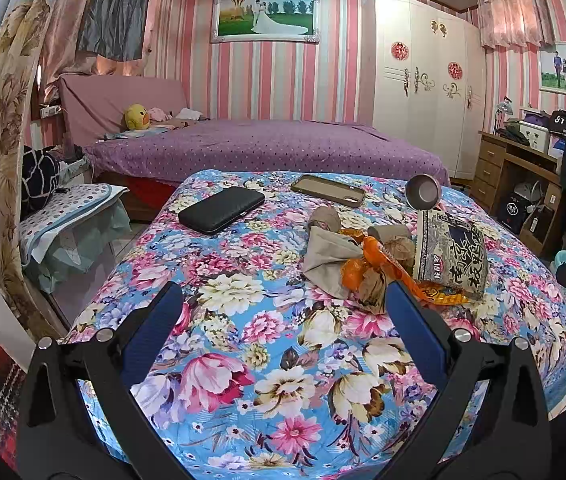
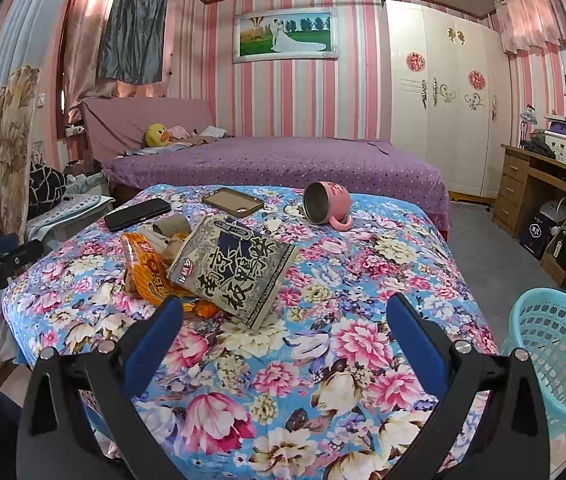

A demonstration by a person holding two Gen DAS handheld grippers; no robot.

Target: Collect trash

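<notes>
Floral quilt (image 2: 323,380) carries heaped trash: noodle tub (image 2: 239,272), orange wrapper (image 2: 143,276). Left gripper (image 1: 283,320) and right gripper (image 2: 283,328) gape wide, empty, ready; teal basket (image 2: 555,344) waits beside.

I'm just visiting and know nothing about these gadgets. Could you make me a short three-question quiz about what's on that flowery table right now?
1. True or false: the pink mug stands upright.
2. Which is held by a hand-held gripper? A) the noodle cup B) the orange wrapper C) nothing
3. Fill in: beside the table, at the right of the right wrist view, stands a turquoise ____.

Key:
1. False; it lies on its side.
2. C; the left hand-held gripper and the right hand-held gripper both stand open and empty.
3. Basket.
</notes>
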